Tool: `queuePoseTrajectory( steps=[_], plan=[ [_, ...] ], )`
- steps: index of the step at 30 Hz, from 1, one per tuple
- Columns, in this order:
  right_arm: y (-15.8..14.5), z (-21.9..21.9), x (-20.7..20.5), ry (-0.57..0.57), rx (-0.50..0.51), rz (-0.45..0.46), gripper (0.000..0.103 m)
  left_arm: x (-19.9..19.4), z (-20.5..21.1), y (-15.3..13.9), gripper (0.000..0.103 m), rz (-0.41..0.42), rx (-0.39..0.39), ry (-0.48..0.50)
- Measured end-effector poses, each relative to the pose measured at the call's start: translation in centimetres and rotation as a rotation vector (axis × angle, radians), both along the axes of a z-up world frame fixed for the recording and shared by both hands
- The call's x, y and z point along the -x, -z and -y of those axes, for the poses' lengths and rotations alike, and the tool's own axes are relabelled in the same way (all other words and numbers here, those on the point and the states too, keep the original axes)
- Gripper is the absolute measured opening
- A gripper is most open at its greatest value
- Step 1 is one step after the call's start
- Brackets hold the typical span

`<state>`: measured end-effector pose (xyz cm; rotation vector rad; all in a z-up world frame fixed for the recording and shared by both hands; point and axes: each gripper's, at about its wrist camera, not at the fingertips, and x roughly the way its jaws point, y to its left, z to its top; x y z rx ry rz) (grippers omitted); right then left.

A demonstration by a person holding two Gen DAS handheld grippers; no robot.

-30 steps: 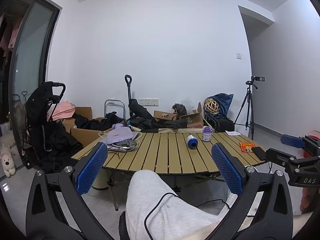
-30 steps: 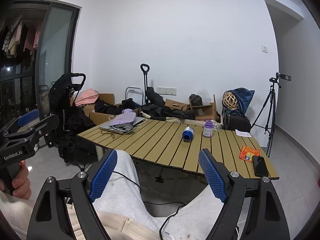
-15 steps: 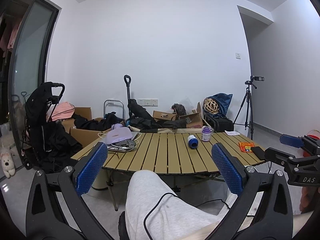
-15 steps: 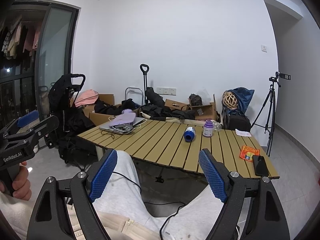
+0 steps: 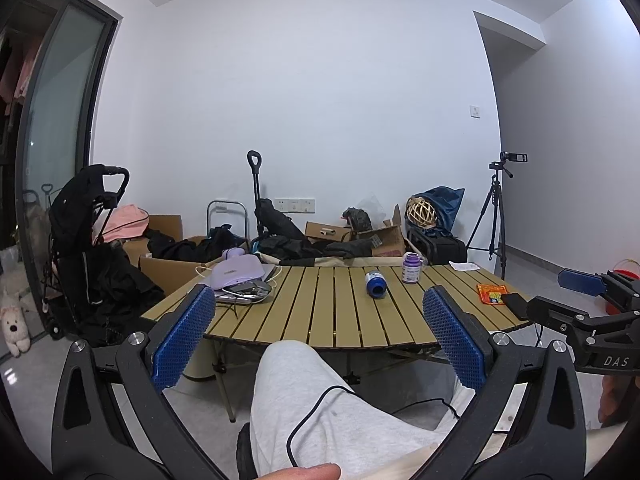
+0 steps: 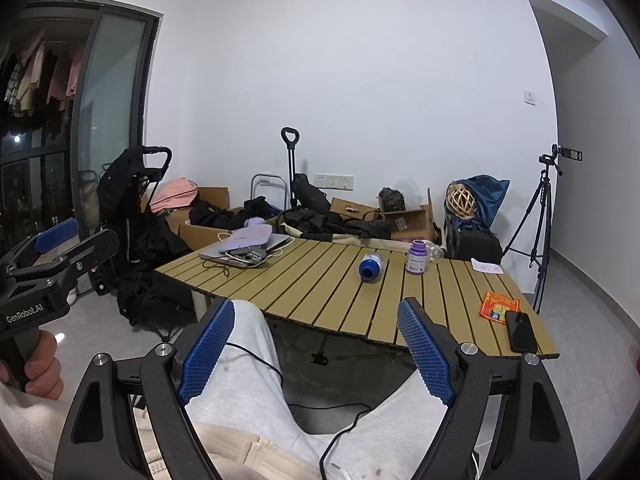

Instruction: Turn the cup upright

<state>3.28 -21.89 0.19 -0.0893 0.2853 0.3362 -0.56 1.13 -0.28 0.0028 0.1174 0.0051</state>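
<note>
White walls back a slatted counter where the cup lies on its side, blue end facing the cameras, beside a purple bottle. Nothing is done yet: left gripper and right gripper hover well short, jaws spread, empty.

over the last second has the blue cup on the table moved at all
No. The blue cup lies on its side on the same slats of the table, just left of the purple jar, as before.

Phone half hidden (behind right gripper)
</note>
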Motion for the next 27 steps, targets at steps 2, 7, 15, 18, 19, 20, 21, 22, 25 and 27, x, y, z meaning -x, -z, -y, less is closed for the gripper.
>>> queuePoseTrajectory(
  steps=[2, 7, 15, 18, 19, 20, 21, 22, 25, 27],
  plan=[
    [-0.05, 0.17, -0.06, -0.001, 0.0, 0.001, 0.088, 0.02, 0.0, -0.01, 0.103, 0.002, 0.001, -0.002],
    [-0.05, 0.13, -0.06, 0.0, 0.001, 0.0, 0.088, 0.0, -0.03, 0.0, 0.103, 0.001, 0.001, -0.001],
    [-0.06, 0.18, -0.07, -0.001, 0.001, 0.0, 0.088, -0.01, -0.01, -0.01, 0.103, 0.001, 0.001, 0.0],
    [-0.02, 0.05, -0.03, -0.001, 0.001, -0.001, 0.088, 0.0, 0.0, 0.0, 0.103, 0.001, 0.0, -0.001],
    [-0.04, 0.09, -0.04, 0.0, 0.0, 0.0, 0.088, 0.0, -0.01, 0.0, 0.103, 0.001, 0.001, -0.001],
    [0.0, 0.02, 0.0, 0.0, 0.0, -0.002, 0.088, 0.0, 0.0, 0.0, 0.103, 0.001, 0.001, -0.001],
    [-0.05, 0.15, -0.11, 0.0, 0.0, -0.002, 0.088, 0.0, 0.0, 0.01, 0.103, 0.001, 0.001, 0.0],
    [-0.06, 0.12, -0.09, 0.001, 0.0, -0.002, 0.088, 0.0, 0.0, 0.0, 0.103, 0.001, 0.0, 0.0],
    [-0.07, 0.11, -0.12, 0.0, 0.001, -0.002, 0.088, 0.01, 0.02, 0.0, 0.103, 0.0, 0.0, -0.001],
    [-0.03, 0.05, -0.09, -0.001, 0.0, -0.003, 0.088, 0.01, 0.02, 0.0, 0.103, 0.002, 0.0, 0.001]
  ],
)
